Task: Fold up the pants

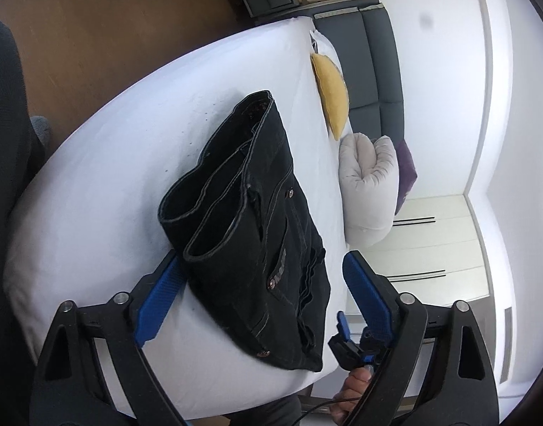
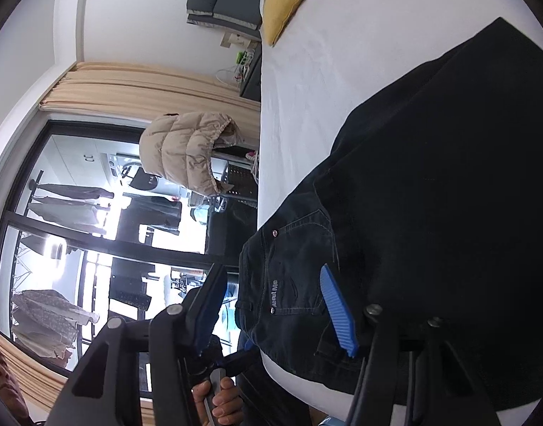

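A: Looked nearly finished. Found the pants (image 1: 257,234) lying on the white bed (image 1: 93,184), straight ahead of the left gripper (image 1: 260,277), already doubled over into a short thick bundle, both leg cuffs (image 1: 196,227) stacked on top near the waist end.

B: Agreed. Judged the main folds done. Seen from the right gripper (image 2: 271,305), spread mostly ahead and off to its right-hand finger side, hip and back pocket (image 2: 296,284) closest to the fingers.

A: Anything gripped on the left?

B: No. Stood wide apart, blue pads (image 1: 157,298) either side of the bundle's near end, neither pressing cloth. Released, by the look of it.

A: And the right?

B: Parted too. One pad (image 2: 337,309) over the denim, though contact hard to call; the other finger (image 2: 207,305) off past the mattress edge, nothing clamped between.

A: Left to do, then?

B: Probably only tidying. Noted the cuffs gaping open and the layered edge (image 1: 312,305) at the near side slightly uneven; maybe one more flattening or squaring pass.
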Demonstrator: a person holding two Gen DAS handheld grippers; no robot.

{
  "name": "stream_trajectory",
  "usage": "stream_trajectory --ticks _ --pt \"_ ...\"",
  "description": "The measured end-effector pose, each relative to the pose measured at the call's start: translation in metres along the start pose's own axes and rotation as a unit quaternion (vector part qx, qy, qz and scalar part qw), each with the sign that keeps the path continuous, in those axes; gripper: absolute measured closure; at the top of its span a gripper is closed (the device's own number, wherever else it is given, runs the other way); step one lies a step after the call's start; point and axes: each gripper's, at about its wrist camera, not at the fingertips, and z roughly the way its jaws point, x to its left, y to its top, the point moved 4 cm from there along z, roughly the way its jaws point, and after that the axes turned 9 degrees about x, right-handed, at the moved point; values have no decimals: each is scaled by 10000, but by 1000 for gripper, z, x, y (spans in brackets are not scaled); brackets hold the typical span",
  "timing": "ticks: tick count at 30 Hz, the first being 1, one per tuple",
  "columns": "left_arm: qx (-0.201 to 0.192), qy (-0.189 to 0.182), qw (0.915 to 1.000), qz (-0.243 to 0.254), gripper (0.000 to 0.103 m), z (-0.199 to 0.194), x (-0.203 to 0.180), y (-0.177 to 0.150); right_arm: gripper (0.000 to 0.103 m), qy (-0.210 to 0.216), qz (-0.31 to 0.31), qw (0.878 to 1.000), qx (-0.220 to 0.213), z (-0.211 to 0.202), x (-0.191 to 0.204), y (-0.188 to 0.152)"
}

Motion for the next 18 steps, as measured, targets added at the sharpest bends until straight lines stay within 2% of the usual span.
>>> stream_trajectory --ticks 3,5,6,8,11,16,18 --pt "44 28 10000 -63 34 10 1 4 44 -75 -9 9999 135 10 1 4" --pt "107 67 9999 -97 54 12 1 6 45 -214 8 9995 242 17 0 8" --pt "147 86 9998 -121 58 15 1 8 45 -303 8 9991 308 21 0 10" --pt "178 153 9997 -107 74 19 1 9 48 -488 2 9979 433 28 0 15" --pt "170 292 9994 79 83 22 -5 10 50 -775 26 9949 647 39 -1 22" --pt "113 526 9968 590 85 23 -27 10 50 -1180 78 9879 1004 59 -8 34" --pt "98 597 9947 830 85 25 -41 9 50 -1457 176 9809 1277 71 -18 35"
